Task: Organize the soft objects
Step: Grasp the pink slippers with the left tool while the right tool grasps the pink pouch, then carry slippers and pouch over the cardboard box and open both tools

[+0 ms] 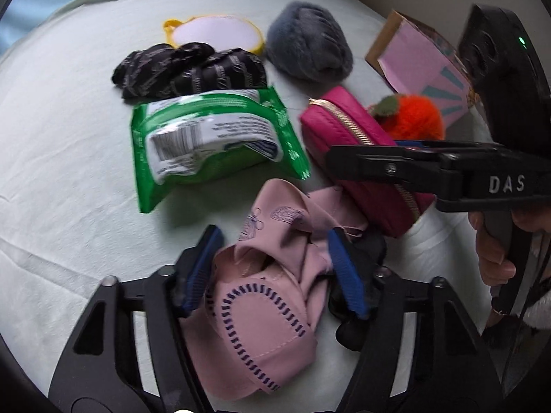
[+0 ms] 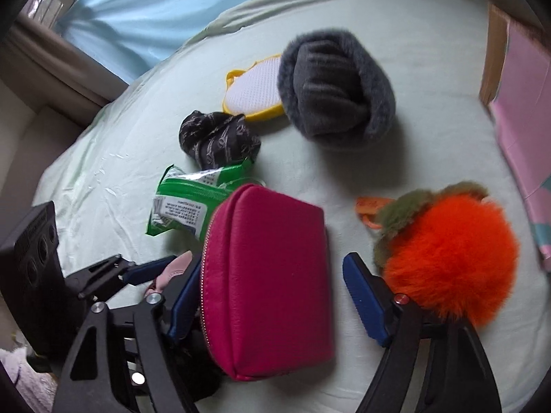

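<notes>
A pink cloth with dark blue stitching lies crumpled on the pale green sheet. My left gripper straddles it, blue pads close at either side, and the cloth does not look squeezed. A magenta zip pouch lies between the pads of my right gripper. The left pad sits at the pouch's edge, and a gap shows at the right pad. A fluffy orange fruit toy rests just right of that gripper. In the left wrist view the right gripper reaches across the pouch.
A green wipes pack, a black patterned cloth, a grey furry piece and a yellow-rimmed white pad lie further back. A pink cardboard box stands at the right. Some black fabric lies beside the pink cloth.
</notes>
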